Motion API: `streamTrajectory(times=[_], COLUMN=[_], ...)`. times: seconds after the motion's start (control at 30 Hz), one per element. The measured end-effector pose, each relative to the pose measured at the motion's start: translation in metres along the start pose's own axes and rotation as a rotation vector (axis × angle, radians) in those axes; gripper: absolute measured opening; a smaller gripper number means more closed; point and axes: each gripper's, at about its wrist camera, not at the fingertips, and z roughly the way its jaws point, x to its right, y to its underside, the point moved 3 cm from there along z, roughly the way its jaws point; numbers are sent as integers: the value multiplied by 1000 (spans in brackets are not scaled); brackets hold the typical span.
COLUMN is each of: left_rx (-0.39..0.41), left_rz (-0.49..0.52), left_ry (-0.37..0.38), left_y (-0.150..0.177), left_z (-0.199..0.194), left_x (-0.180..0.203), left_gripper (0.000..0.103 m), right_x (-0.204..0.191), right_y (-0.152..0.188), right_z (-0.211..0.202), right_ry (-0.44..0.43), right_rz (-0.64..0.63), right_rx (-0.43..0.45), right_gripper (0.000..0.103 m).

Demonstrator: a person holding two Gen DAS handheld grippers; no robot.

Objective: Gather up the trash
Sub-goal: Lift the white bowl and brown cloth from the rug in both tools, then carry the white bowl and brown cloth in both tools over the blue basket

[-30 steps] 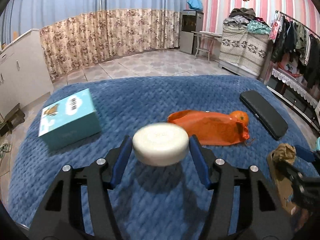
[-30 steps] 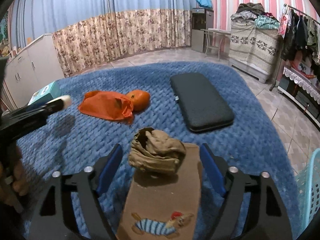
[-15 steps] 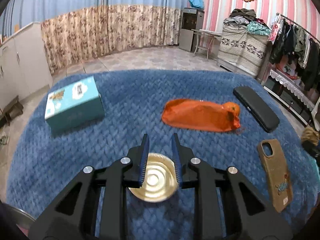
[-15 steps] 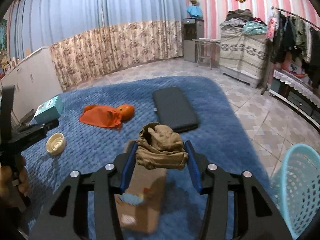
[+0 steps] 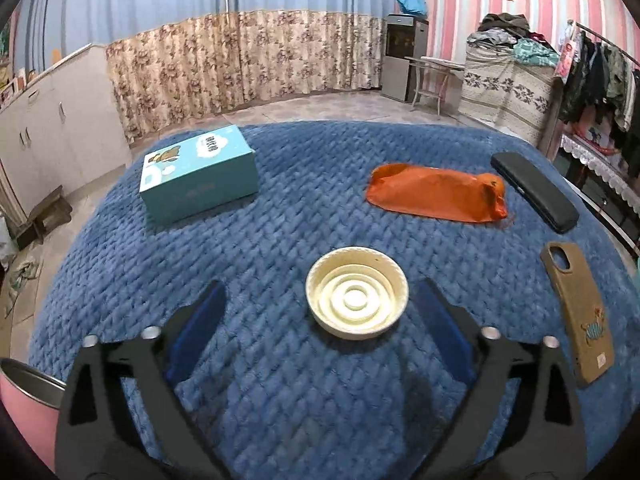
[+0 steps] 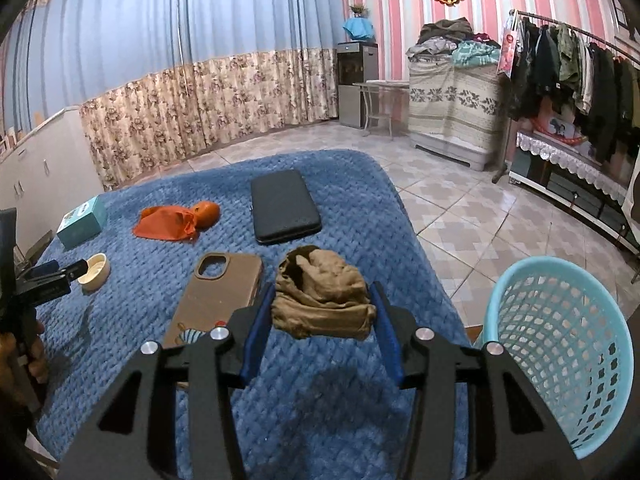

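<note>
A cream round lid [image 5: 357, 293] lies hollow side up on the blue blanket [image 5: 280, 220]. My left gripper [image 5: 318, 312] straddles it, its jaws opening wide and its pads clear of the lid. In the right wrist view my right gripper [image 6: 322, 312] is shut on a crumpled brown wad [image 6: 324, 300], held above the blanket's right edge. A light blue mesh basket [image 6: 560, 340] stands on the floor just right of it. The lid [image 6: 95, 271] and the left gripper [image 6: 60, 274] show at the far left.
On the blanket lie a teal box [image 5: 198, 174], an orange bag [image 5: 434, 192] with an orange [image 6: 206, 211] at its end, a black flat case [image 5: 534, 190] and a brown phone case [image 5: 578, 312]. A metal-rimmed pink container [image 5: 28, 392] sits at the lower left.
The left gripper let the lid drop onto the blanket, closed over it, then opened wide. The right gripper carried the brown wad rightward off the phone case, toward the basket.
</note>
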Motion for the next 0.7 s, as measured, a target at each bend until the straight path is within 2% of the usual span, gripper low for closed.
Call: streamTrajectory(times=[0.07,0.2,0.27,0.3,0.37,0.43,0.53,0.7], left_rx=[-29,-142,-164,-162,-164,-159,-126,-52], left_rz=[14,71,79,78,79,83,97,82], left_ry=[-6,-10,0,9,32,44,18,30], left_y=[-2,-2,-3,-3,-3,-3,-3,-9], left_z=[11,36,41,41,40,39,30,6], left_x=[3,13,16,17,17,19,23,38], left_gripper=[96,96,90,86,67,61,61,61], right_x=[0,-2,-2,-2,-1,1,6,25], right_y=[2,7,8,8,8,8,8,6], right_z=[2,7,6,5,4,2,-6,-28], right_ry=[-5,0,2,3,3,5,17,63], right_rz=[0,-11,-10,-7,-2,3,12,41], right_rx=[-6,-26,-22,-20,-18,-17,-5,30], right_gripper=[48,48,48,48,48,48,48,48])
